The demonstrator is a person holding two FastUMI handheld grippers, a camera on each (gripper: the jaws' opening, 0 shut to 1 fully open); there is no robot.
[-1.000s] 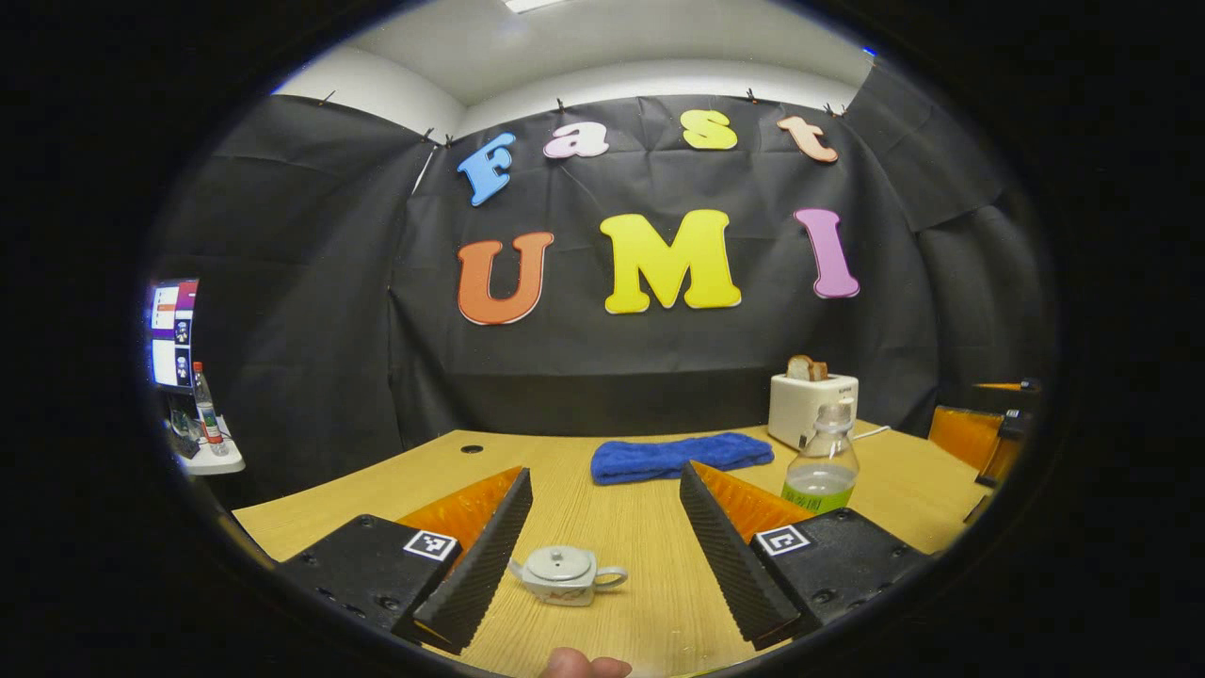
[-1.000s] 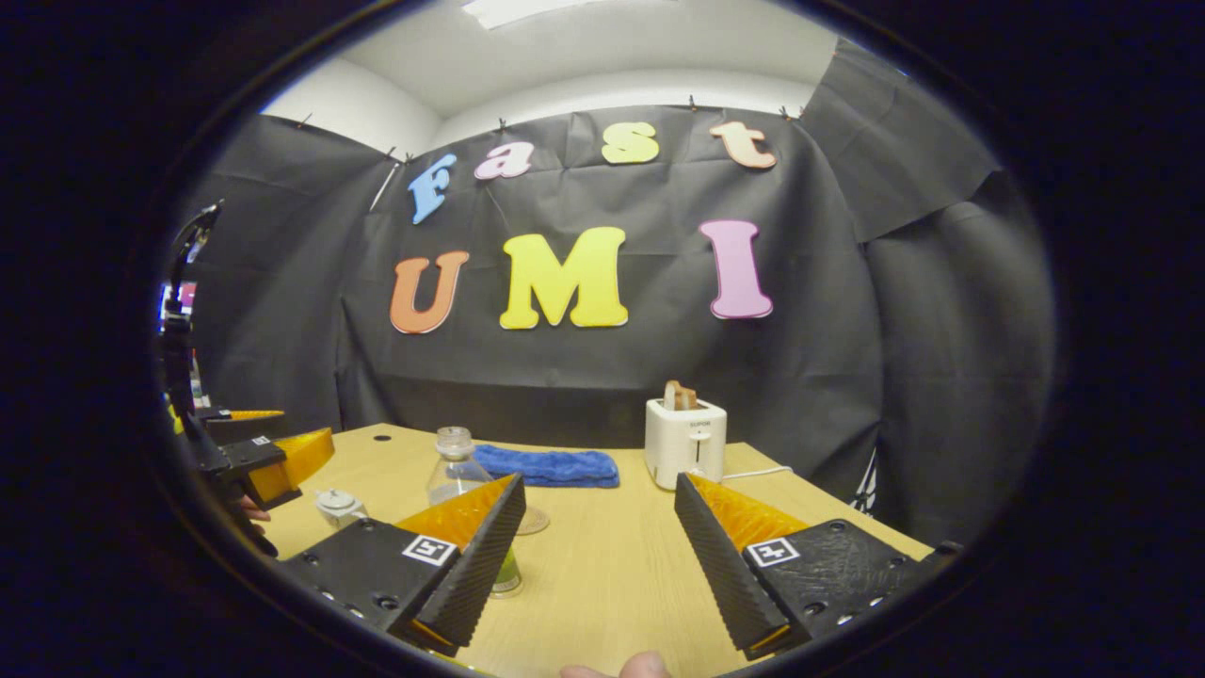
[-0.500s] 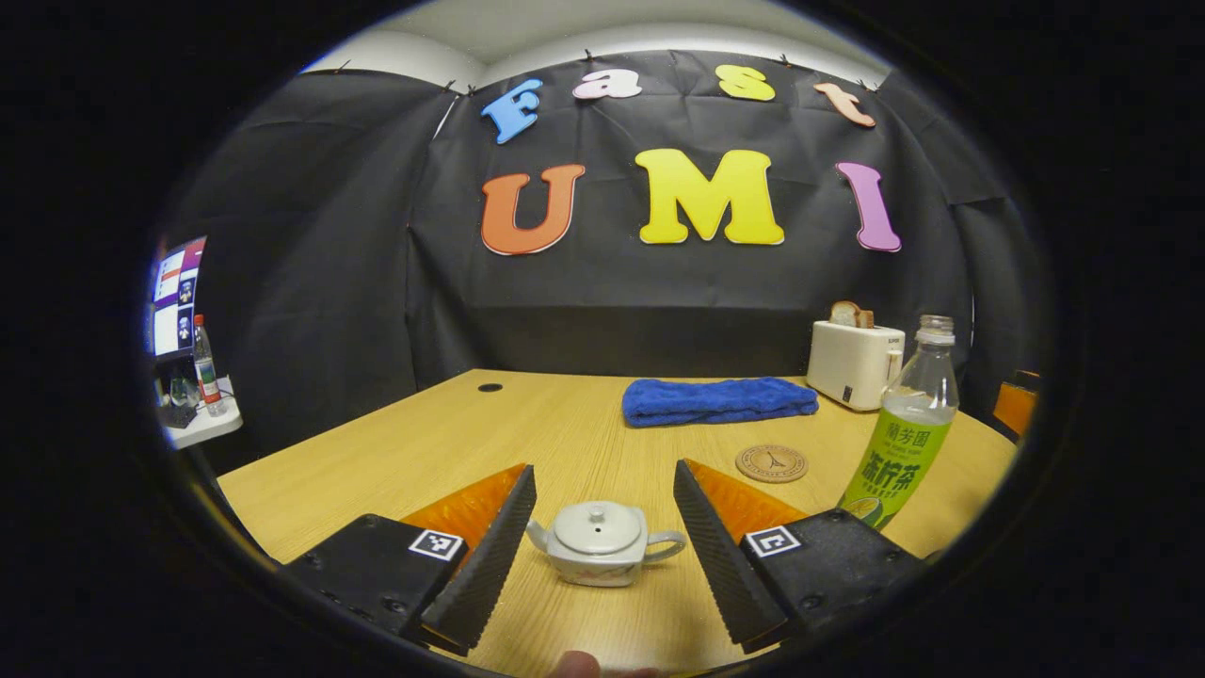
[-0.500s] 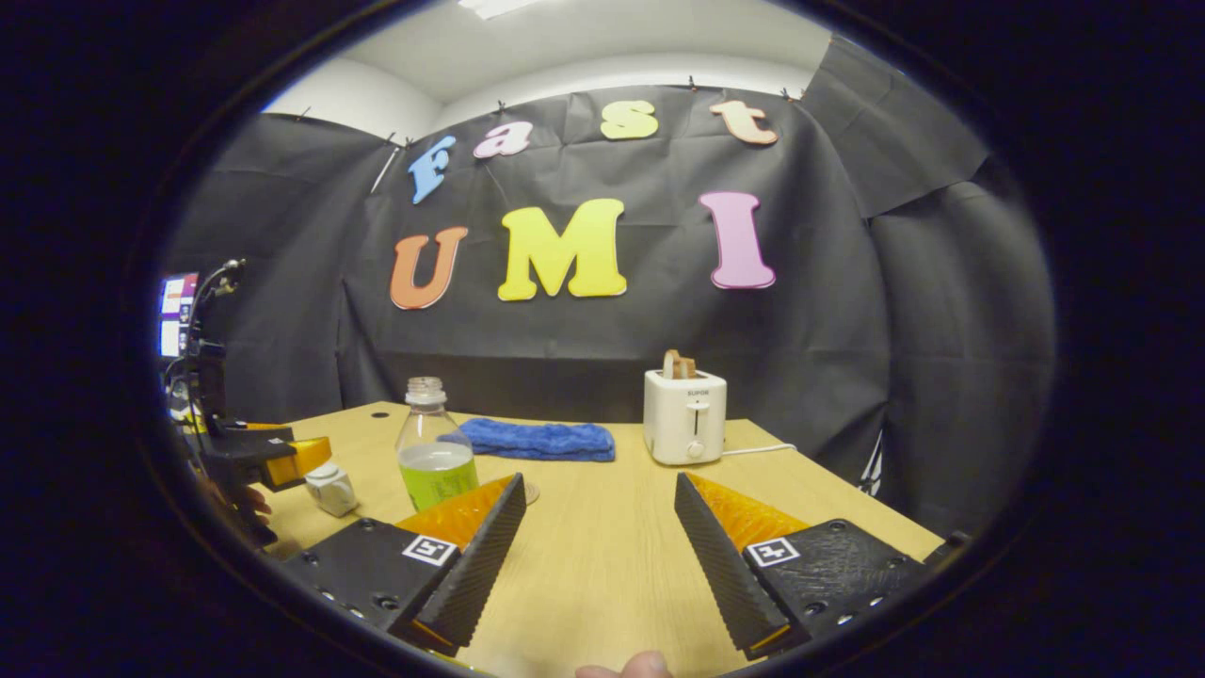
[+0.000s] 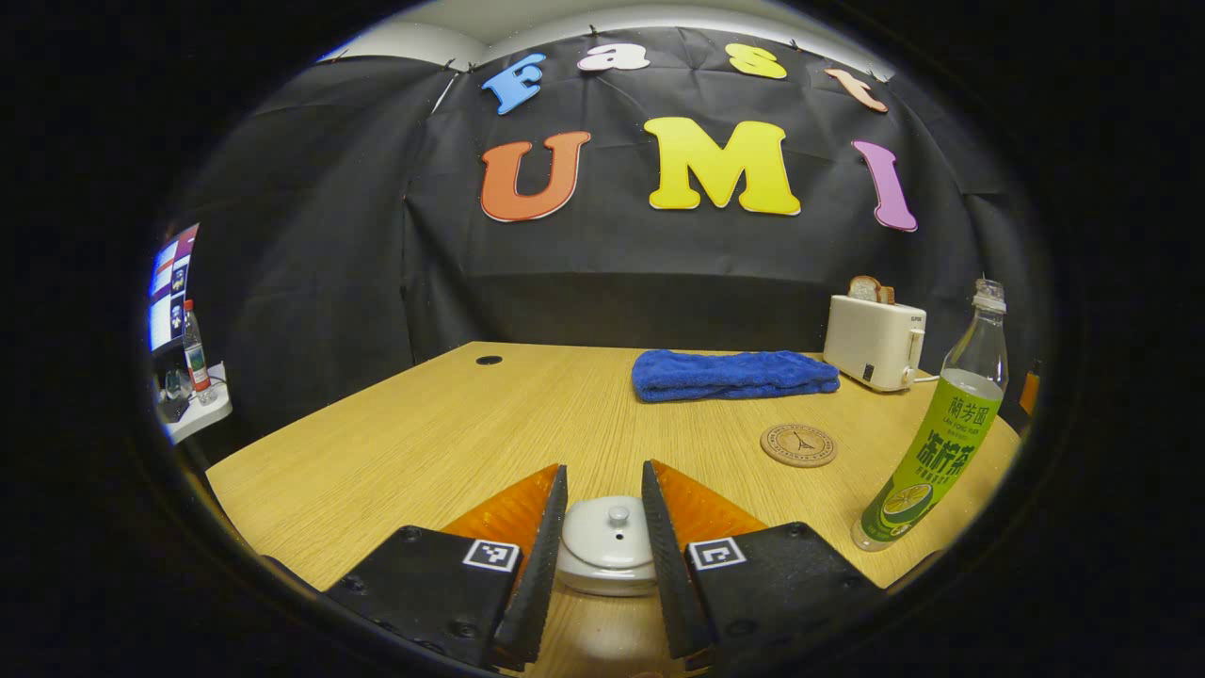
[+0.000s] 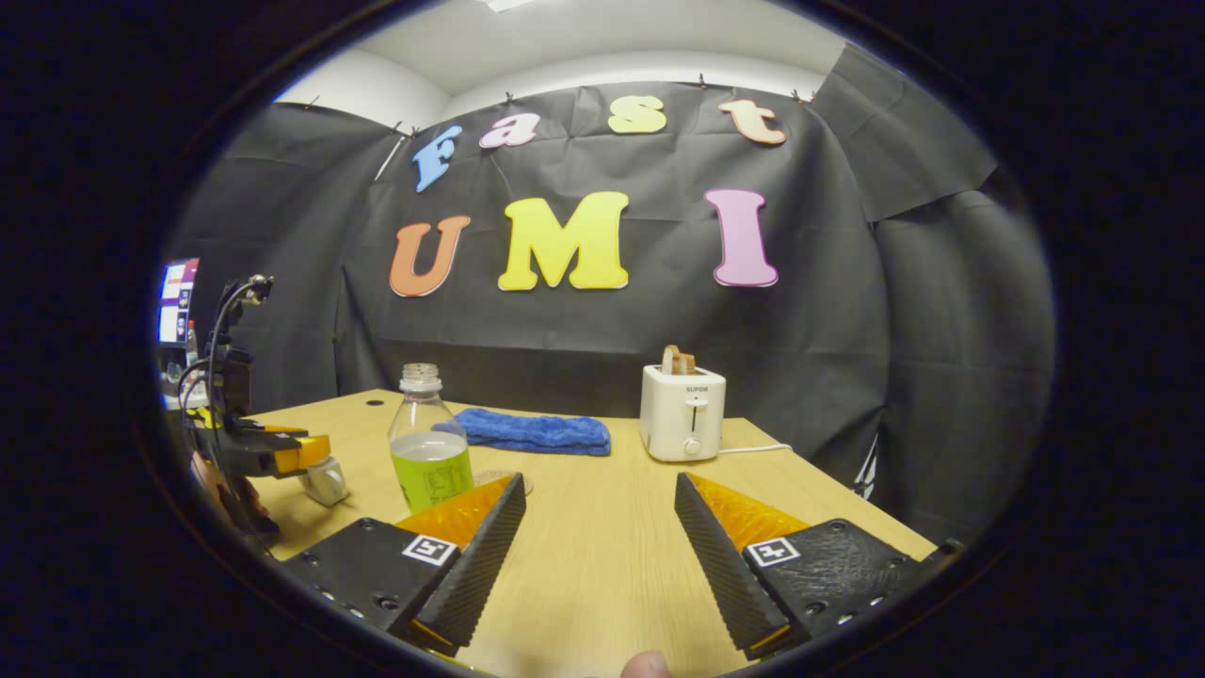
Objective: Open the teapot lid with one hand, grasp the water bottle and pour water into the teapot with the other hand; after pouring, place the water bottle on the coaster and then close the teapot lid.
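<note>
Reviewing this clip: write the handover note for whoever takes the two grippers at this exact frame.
Left gripper: fingers close on either side of the teapot lid; contact not certain.
Right gripper: open, empty, over the table.
Water bottle: upright, uncapped, near the coaster.
Teapot: on the table, lid on.
Done: nothing.
Left: lift lid, pour, bottle onto coaster, close lid.

Wooden table (image 5: 452, 433) — teapot (image 5: 607, 546), water bottle (image 5: 937, 443), coaster (image 5: 798, 444), blue towel (image 5: 734, 374), toaster (image 5: 874, 341).
</note>
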